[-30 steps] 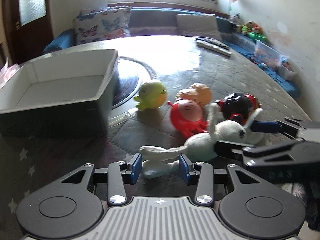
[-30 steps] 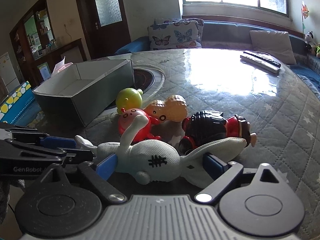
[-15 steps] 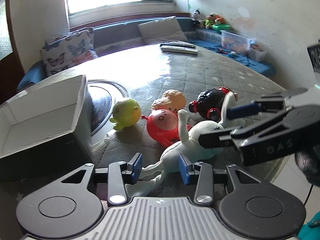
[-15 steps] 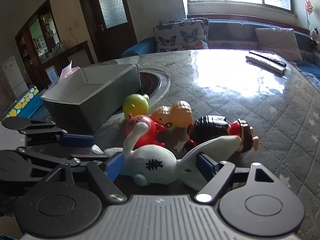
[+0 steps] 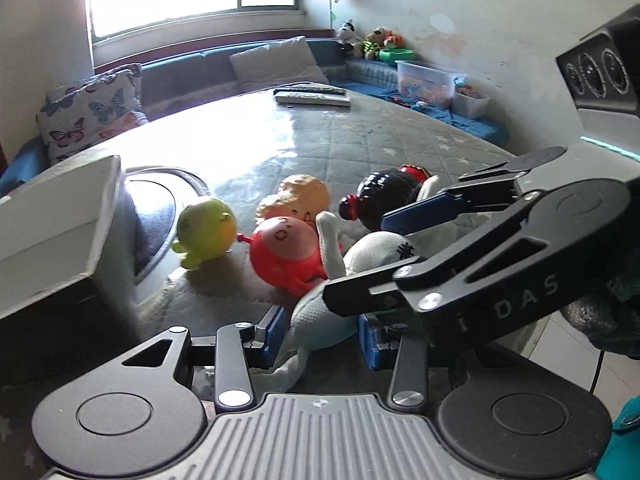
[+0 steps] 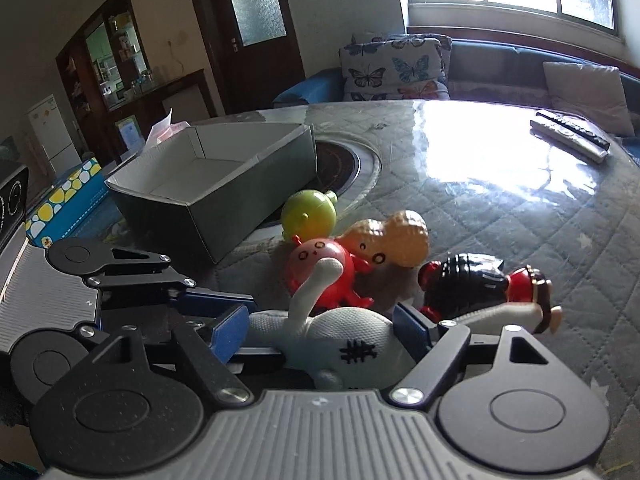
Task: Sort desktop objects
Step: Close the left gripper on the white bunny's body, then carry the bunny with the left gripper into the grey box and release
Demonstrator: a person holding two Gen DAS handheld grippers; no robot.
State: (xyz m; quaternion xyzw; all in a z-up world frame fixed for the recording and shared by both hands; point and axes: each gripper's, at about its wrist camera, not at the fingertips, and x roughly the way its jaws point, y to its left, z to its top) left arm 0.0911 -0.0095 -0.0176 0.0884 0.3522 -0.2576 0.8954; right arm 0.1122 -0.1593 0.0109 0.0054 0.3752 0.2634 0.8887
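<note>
The letters "DAS" are showing on the black arm of the right gripper, just above its fingers.

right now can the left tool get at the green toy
Probably not directly: the left tool has the white plush between its fingers, jaws opening. The green toy sits beyond, left of the red toy, otherwise unblocked.
</note>
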